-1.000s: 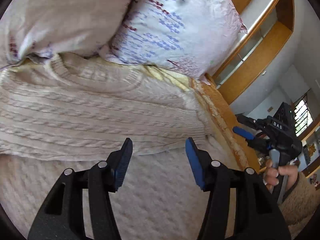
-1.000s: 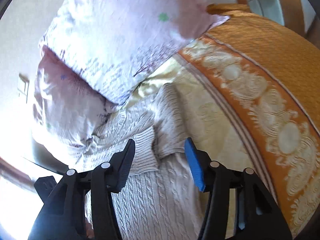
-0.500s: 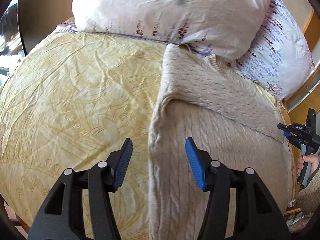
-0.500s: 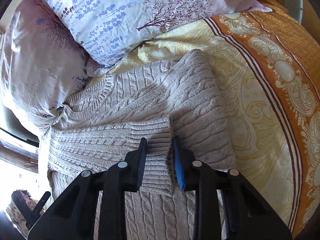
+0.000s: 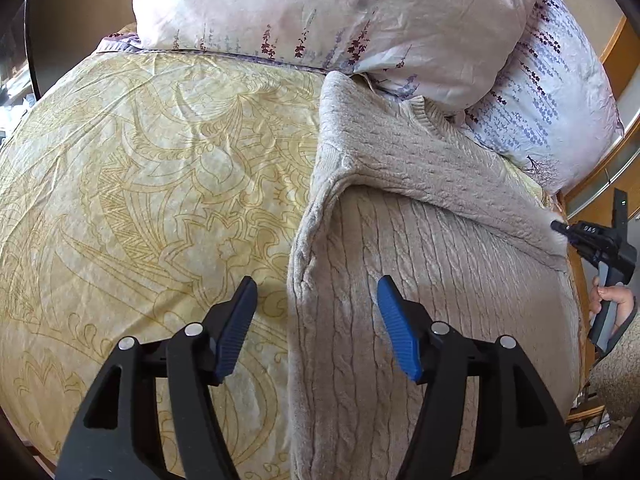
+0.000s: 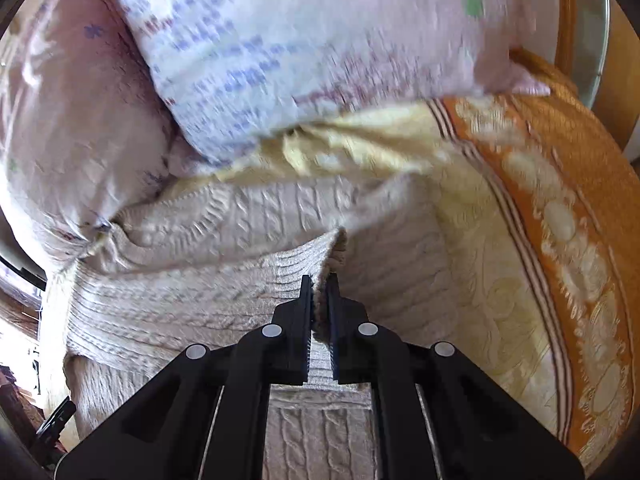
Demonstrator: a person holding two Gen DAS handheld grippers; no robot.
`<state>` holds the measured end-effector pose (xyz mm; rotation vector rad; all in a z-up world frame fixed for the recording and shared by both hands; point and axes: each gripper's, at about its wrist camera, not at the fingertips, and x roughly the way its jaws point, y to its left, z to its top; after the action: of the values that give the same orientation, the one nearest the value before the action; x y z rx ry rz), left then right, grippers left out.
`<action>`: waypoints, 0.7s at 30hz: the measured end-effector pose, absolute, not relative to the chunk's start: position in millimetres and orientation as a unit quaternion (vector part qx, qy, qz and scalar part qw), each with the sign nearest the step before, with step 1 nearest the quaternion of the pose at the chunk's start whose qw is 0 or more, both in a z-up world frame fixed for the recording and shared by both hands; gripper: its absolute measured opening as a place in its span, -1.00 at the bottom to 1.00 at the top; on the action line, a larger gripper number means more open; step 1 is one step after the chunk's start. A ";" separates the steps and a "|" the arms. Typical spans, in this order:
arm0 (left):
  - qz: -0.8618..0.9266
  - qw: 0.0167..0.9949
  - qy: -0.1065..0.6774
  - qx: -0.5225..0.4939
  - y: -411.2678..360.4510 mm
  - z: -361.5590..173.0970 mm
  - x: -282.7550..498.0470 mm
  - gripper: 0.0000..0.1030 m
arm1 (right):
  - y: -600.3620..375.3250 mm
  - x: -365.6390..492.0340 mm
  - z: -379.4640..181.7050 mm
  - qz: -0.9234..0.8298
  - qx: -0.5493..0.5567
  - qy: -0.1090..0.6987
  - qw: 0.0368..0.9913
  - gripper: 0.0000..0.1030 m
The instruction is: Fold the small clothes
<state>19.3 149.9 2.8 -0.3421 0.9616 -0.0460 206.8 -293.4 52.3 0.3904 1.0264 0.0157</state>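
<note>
A beige cable-knit sweater [image 5: 420, 280] lies on the bed, collar toward the pillows, one sleeve folded across its chest. My left gripper [image 5: 316, 312] is open and empty, hovering over the sweater's left side edge. My right gripper [image 6: 319, 300] is shut on the ribbed cuff of the folded sleeve [image 6: 324, 256] and holds it lifted off the sweater's body [image 6: 320, 432]. The right gripper also shows at the far right of the left wrist view [image 5: 560, 226], at the sleeve's end.
A yellow patterned bedsheet [image 5: 140, 200] covers the bed left of the sweater. Two floral pillows [image 5: 340, 20] lie at the head, touching the collar. An orange patterned bed border [image 6: 568, 200] runs along the right side. Wooden furniture [image 5: 616, 52] stands beyond.
My right gripper closed on the sleeve cuff and lifted it. My left gripper stayed open over the sweater's left edge and came a little closer.
</note>
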 end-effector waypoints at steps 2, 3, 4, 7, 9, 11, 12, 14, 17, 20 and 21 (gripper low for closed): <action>-0.027 0.871 0.462 -0.167 151.4 2.8 18.6 0.19 | -301.4 198.8 50.0 0.011 0.219 0.481 0.849 -0.77; -0.030 0.870 0.462 -0.170 152.2 2.7 17.8 0.19 | -306.5 192.9 54.6 0.015 0.232 0.471 0.851 -0.61; -0.033 0.869 0.462 -0.174 153.3 2.5 16.7 0.19 | -312.1 186.4 59.2 0.019 0.238 0.463 0.853 -0.43; -0.051 0.865 0.462 -0.189 156.3 2.2 13.8 0.19 | -337.5 161.8 68.1 0.035 0.267 0.444 0.855 -0.23; -0.069 0.859 0.464 -0.205 158.9 1.2 12.0 0.19 | -355.8 145.3 65.8 0.047 0.291 0.446 0.845 -0.22; -0.086 0.853 0.466 -0.218 162.2 0.2 10.5 0.19 | -375.4 129.8 59.8 0.055 0.310 0.457 0.832 -0.22; -0.094 0.849 0.468 -0.227 164.2 -0.1 9.8 0.19 | -382.8 121.9 54.8 0.057 0.318 0.465 0.824 -0.22; -0.110 0.838 0.474 -0.245 168.8 -0.9 8.4 0.19 | -394.9 107.8 41.3 0.064 0.341 0.484 0.803 -0.22; -0.135 0.820 0.485 -0.273 173.4 -3.1 5.2 0.19 | -401.1 85.4 23.7 0.080 0.374 0.506 0.773 -0.22; -0.158 0.808 0.493 -0.281 171.4 -4.4 -2.5 0.19 | -397.6 63.5 13.3 0.122 0.409 0.508 0.748 -0.22; -0.166 0.804 0.496 -0.283 169.9 -4.8 -5.6 0.19 | -394.9 56.5 10.8 0.142 0.420 0.509 0.738 -0.22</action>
<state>-5.6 169.9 -4.9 -0.6069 1.0613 -0.3546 56.5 -394.9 10.8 0.9211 1.1177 0.3121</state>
